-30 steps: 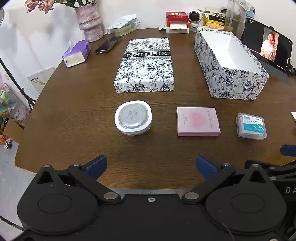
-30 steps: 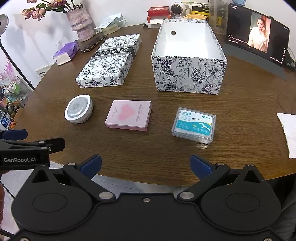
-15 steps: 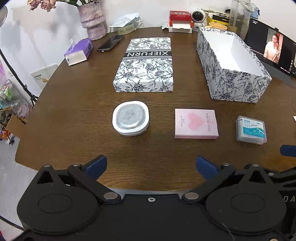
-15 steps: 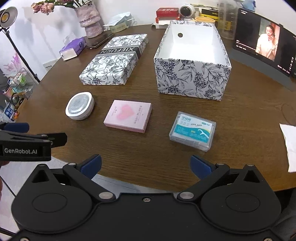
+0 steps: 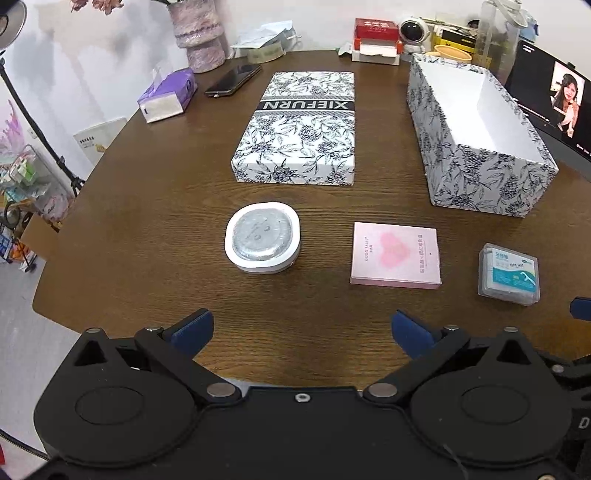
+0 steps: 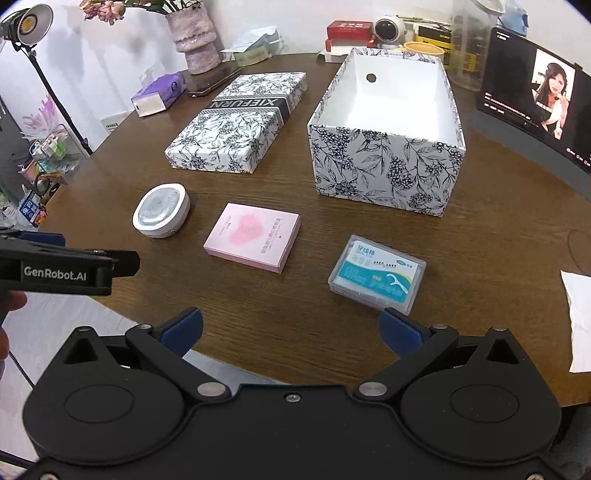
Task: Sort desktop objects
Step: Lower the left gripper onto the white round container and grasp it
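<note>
Three small items lie in a row on the brown table: a white rounded case (image 5: 263, 237) (image 6: 161, 209), a flat pink box (image 5: 396, 254) (image 6: 253, 236) and a clear floss-pick box (image 5: 509, 273) (image 6: 376, 273). Behind them stand an open floral box (image 5: 480, 173) (image 6: 384, 166), empty inside, and its floral lid (image 5: 299, 129) (image 6: 236, 122). My left gripper (image 5: 301, 328) is open over the near table edge, below the white case and pink box. My right gripper (image 6: 291, 328) is open too, its right finger just short of the floss box. Neither holds anything.
At the table's back are a purple tissue pack (image 5: 166, 94), a phone (image 5: 232, 79), a vase (image 5: 199, 33), red and white boxes (image 5: 375, 38) and a screen (image 6: 532, 96). A white tissue (image 6: 578, 317) lies at the right edge. The left gripper's body (image 6: 66, 266) pokes in beside the right one.
Both grippers have advanced slightly toward the table, and the objects appear closer in the right wrist view. Nothing on the table has moved; both grippers stay open.
</note>
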`<state>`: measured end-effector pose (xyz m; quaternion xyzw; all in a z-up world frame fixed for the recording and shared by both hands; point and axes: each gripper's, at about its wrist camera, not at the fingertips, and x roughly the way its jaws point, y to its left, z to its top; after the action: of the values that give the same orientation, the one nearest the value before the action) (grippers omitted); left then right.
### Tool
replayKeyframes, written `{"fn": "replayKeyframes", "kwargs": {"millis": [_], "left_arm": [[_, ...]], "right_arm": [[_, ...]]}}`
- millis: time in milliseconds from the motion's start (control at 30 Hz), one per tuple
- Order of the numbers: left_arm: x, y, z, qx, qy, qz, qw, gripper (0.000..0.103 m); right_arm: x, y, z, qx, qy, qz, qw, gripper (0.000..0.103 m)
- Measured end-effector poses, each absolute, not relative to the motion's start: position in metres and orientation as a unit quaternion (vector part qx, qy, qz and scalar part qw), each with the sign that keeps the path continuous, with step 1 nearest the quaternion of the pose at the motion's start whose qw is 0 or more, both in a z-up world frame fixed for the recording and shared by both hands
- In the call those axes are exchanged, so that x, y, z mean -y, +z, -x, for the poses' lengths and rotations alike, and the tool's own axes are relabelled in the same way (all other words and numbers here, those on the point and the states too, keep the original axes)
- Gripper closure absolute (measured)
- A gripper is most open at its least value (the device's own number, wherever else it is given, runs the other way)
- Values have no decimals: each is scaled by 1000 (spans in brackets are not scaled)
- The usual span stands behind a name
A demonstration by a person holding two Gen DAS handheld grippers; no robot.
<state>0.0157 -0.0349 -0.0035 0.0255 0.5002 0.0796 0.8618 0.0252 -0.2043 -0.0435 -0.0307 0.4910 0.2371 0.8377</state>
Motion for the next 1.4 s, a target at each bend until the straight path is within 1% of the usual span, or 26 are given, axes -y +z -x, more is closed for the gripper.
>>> {"fn": "replayKeyframes", "kwargs": {"millis": [367, 667, 933, 1000, 1067, 1133, 1267, 1400], "left_arm": [[17, -14, -66, -531, 102, -7, 841, 0], [1, -51, -131, -587, 106, 35, 802, 0], [-23, -80, -159, -627, 93, 60, 771, 1], [-26, -86, -163, -635, 91, 67, 764, 2], [-29, -91, -166, -641, 89, 72, 759, 7], [-31, -97, -169, -650, 88, 78, 751, 8], [-30, -107, -170, -662, 85, 79, 741, 16], [-25, -107, -171, -658, 80, 68, 745, 17]], "right_arm": [[197, -45, -37, -498, 230, 24, 836, 0], [180, -53, -59, -514, 192, 7, 836, 0], [172, -60, -75, -530, 156, -6, 834, 0], [170, -62, -78, -532, 150, -10, 833, 0], [169, -63, -81, -535, 146, -13, 832, 0], [167, -64, -84, -537, 142, -16, 831, 0], [165, -67, -89, -540, 134, -22, 831, 0], [167, -68, -94, -542, 123, -30, 831, 0]]}}
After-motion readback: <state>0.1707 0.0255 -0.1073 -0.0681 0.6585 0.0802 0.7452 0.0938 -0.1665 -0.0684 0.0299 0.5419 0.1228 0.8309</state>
